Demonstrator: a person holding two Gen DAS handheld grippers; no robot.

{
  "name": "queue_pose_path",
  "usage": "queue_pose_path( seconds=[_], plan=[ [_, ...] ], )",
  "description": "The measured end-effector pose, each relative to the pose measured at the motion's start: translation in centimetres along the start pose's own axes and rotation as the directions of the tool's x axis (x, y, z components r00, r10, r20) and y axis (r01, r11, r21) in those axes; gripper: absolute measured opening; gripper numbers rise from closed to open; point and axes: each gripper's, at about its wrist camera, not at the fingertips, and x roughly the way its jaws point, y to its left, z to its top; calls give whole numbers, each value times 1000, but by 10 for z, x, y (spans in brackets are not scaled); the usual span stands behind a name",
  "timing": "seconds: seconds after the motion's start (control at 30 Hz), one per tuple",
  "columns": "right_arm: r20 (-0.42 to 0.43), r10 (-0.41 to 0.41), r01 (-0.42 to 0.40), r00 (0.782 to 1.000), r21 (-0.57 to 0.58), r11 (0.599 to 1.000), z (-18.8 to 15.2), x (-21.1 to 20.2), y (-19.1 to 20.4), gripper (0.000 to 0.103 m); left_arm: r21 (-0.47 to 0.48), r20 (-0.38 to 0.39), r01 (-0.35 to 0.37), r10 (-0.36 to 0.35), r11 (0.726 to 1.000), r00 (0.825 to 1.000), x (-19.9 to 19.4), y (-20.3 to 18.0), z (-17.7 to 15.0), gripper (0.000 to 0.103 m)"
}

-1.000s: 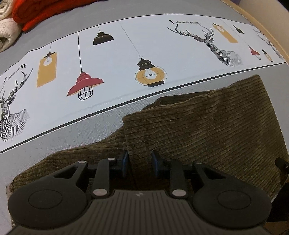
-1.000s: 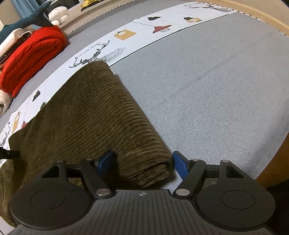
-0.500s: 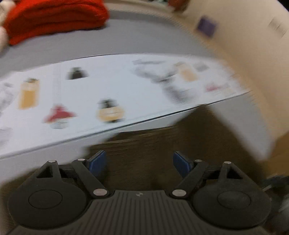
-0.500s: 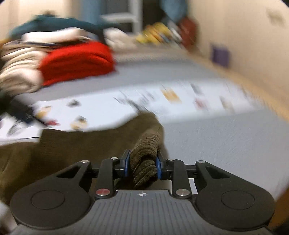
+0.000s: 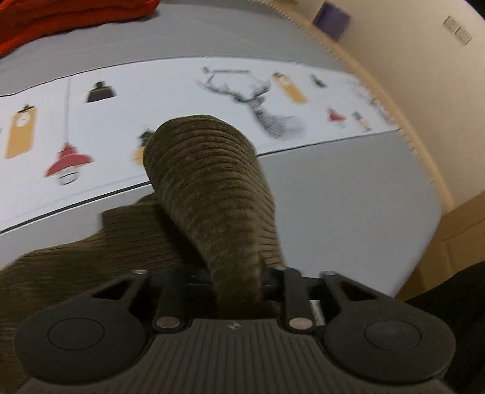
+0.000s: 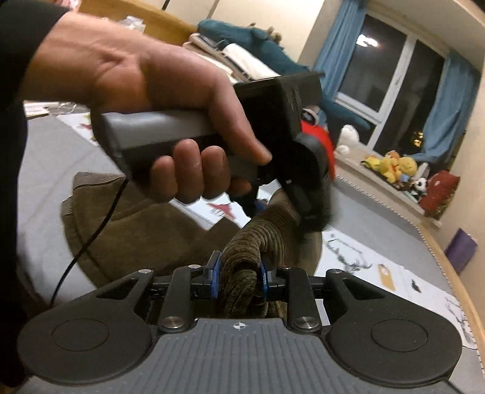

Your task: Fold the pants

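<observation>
The left gripper (image 5: 238, 278) has just squeezed shut on a bunched fold of the brown pants (image 5: 209, 194). The right gripper (image 6: 238, 277) pinches another fold of the pants between its blue pads (image 6: 214, 272). The rest of the pants lies on the grey bed (image 5: 348, 197), toward nine o'clock. A hand (image 6: 169, 100) holds the left gripper at twelve o'clock.

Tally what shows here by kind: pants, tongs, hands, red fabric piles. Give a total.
Pants: 1, brown corduroy pants
Tongs: 2, left tongs and right tongs, both having just been closing, now clamped on the pants
Hands: 1, a hand gripping the left tongs' handle
Red fabric piles: 1, a red fabric pile
Total: 5
</observation>
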Motion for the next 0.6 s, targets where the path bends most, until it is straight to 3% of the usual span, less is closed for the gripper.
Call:
queue_pose_path(
  seconds=[0.13,0.2,0.23,0.27,0.33,0.4,0.53,0.6],
  plan=[
    [14,20,-21,1000,87,996,10,2,-6,39,75,60,-56,52,996,997,-21,6,-10,20],
    [98,72,-88,993,170,982,17,-6,-15,54,50,80,-72,68,996,995,-33,23,-20,20],
    [161,96,-129,982,209,969,18,-11,-20,69,38,86,-86,83,996,993,-39,33,-23,20],
    [211,110,-160,971,239,958,20,-17,-26,78,21,93,-101,98,995,991,-48,46,-27,20],
    [267,131,-207,955,280,937,23,-20,-35,79,-24,112,-129,131,991,985,-69,75,-39,20],
    [260,147,-232,954,334,914,24,-12,-44,79,-76,127,-161,170,984,977,-89,107,-49,20],
    [147,161,-213,976,482,850,14,30,-58,79,-226,99,-225,252,948,963,-117,168,-77,25],
    [71,198,-204,978,552,809,8,55,-58,79,-279,65,-277,305,920,950,-126,194,-87,38]
  ],
)
